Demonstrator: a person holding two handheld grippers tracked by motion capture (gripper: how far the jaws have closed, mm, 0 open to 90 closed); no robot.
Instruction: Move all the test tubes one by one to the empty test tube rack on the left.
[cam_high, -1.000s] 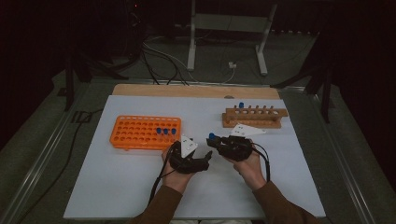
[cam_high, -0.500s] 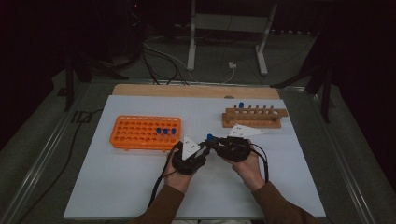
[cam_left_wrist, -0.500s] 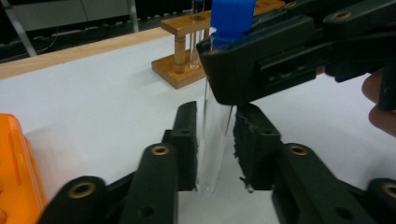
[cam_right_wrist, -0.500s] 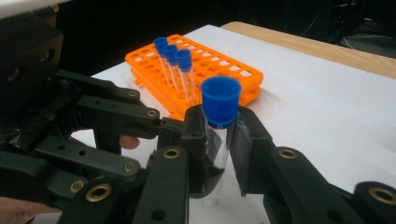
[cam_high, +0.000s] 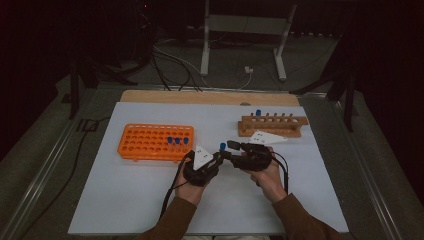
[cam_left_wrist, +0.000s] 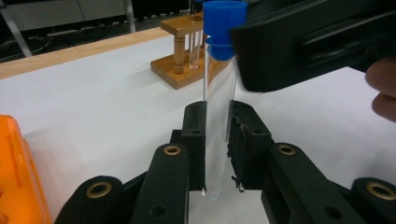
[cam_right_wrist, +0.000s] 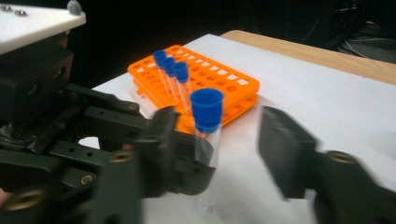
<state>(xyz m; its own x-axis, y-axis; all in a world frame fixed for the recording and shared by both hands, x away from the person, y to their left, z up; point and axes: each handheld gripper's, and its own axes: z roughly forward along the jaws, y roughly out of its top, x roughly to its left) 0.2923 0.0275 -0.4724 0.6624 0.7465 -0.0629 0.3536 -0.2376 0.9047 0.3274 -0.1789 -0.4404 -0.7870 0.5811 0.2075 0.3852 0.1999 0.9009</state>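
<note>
A clear test tube with a blue cap (cam_left_wrist: 217, 140) stands upright between the jaws of my left gripper (cam_left_wrist: 217, 116), which is shut on its lower half. The same tube's cap (cam_high: 222, 146) sits between the two hands over the middle of the table. My right gripper (cam_right_wrist: 219, 135) is open, its blurred jaws spread wide on either side of the tube's cap (cam_right_wrist: 207, 108). In the left gripper view one black jaw of the right gripper (cam_left_wrist: 303, 42) lies right beside the cap.
An orange tube rack (cam_high: 150, 142) with three blue-capped tubes (cam_high: 177, 141) stands left of the hands. A wooden rack (cam_high: 272, 125) holding one blue-capped tube (cam_high: 258, 114) stands at the back right. White sheet (cam_high: 125, 200) covers the table.
Both hands stay almost where they were at the middle of the table. The right gripper has edged slightly closer to the tube's cap.
</note>
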